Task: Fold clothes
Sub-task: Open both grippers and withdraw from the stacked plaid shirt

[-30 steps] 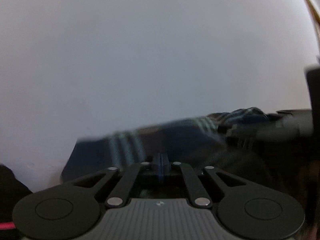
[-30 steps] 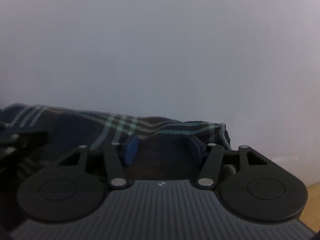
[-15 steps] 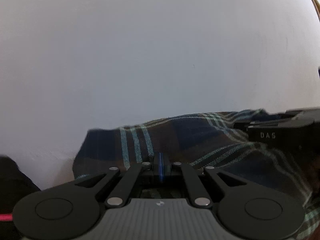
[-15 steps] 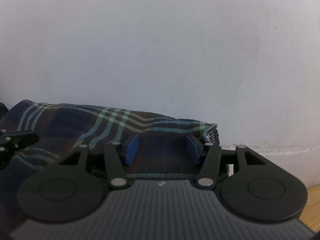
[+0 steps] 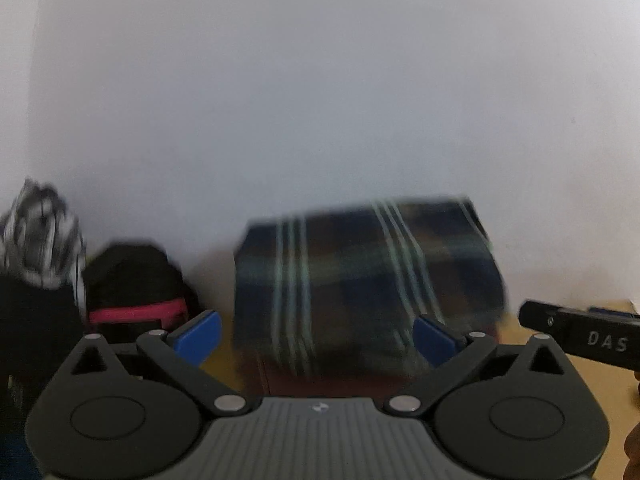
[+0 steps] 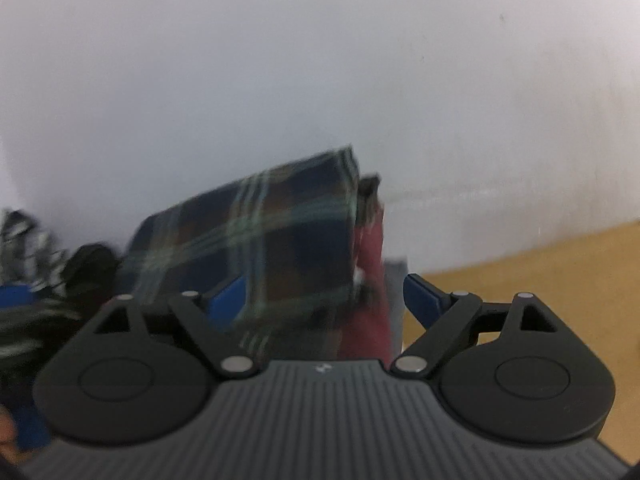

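Two sets of tongs face one folded plaid garment (image 5: 360, 276) that sits on the wooden tabletop (image 6: 540, 264) against a pale wall (image 5: 320, 80). It is the largest thing on show: a compact, squared bundle in dark navy and brown, crossed by thin pale green and white stripes, resting on top of a red cloth (image 6: 370, 280) whose edge shows along its right side and beneath it. Judged by its rounded folds, it is soft, light woven fabric, limp rather than stiff, so it would sag if lifted by one corner; a pinch through all layers at two opposite folded edges looks the safer hold, and sliding it could drag the red piece along.

Left of it lies a heap of other clothes (image 5: 132, 280), black with a pink band, and a black-and-white patterned piece further left.

Both tools are empty. The left tongs (image 5: 316, 336) stand spread wide, just short of the bundle. The right tongs (image 6: 324, 300) are likewise wide apart, blue pads (image 6: 420, 300) clear of the cloth.
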The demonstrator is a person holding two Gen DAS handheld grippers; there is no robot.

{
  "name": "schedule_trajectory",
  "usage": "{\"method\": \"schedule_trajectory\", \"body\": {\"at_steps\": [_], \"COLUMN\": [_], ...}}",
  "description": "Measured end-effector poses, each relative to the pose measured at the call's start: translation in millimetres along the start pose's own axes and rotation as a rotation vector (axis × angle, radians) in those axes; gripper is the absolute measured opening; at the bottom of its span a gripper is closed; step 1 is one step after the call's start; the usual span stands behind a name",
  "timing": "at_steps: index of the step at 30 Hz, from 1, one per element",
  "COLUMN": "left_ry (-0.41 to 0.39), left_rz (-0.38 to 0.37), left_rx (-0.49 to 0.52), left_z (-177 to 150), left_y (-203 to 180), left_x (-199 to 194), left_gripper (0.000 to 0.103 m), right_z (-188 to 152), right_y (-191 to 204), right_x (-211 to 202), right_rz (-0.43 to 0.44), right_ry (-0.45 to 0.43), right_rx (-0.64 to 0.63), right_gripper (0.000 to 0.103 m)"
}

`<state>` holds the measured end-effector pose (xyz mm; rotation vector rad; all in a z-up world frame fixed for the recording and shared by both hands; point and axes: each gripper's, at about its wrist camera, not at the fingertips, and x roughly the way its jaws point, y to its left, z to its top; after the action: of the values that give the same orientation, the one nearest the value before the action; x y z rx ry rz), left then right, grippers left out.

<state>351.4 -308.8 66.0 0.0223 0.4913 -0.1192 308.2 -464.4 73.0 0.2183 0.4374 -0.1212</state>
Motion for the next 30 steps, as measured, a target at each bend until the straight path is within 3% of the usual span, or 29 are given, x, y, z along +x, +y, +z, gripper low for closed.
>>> {"method": "schedule_trajectory", "body": {"at_steps": [5,9,19,30], "left_ry": [0.034,0.043,-0.019,-0.005], "left_rz": [0.07,0.023,-0.026,-0.051], "left_rx": [0.029,0.016,0.05,0.021], "left_z": [-29,-42,-30,-28], "left_y": [25,48,62,80], "left_x": [-81,-137,-158,-178], "left_gripper": [0.103,0.103,0.103,0.103], "right_z": [-24,-18,-45,-43], "right_y": [4,7,32,53], "right_x": [-75,-103,-137,-172], "right_rz": [0.014,0.022,-0.002,0.0], "right_ry": [0.034,0.052,0.058,-0.009], "right_rx": [-0.059,-0.082,-0.083,-0.151], "right_gripper": [0.087,0.087,0.087,0.087]}}
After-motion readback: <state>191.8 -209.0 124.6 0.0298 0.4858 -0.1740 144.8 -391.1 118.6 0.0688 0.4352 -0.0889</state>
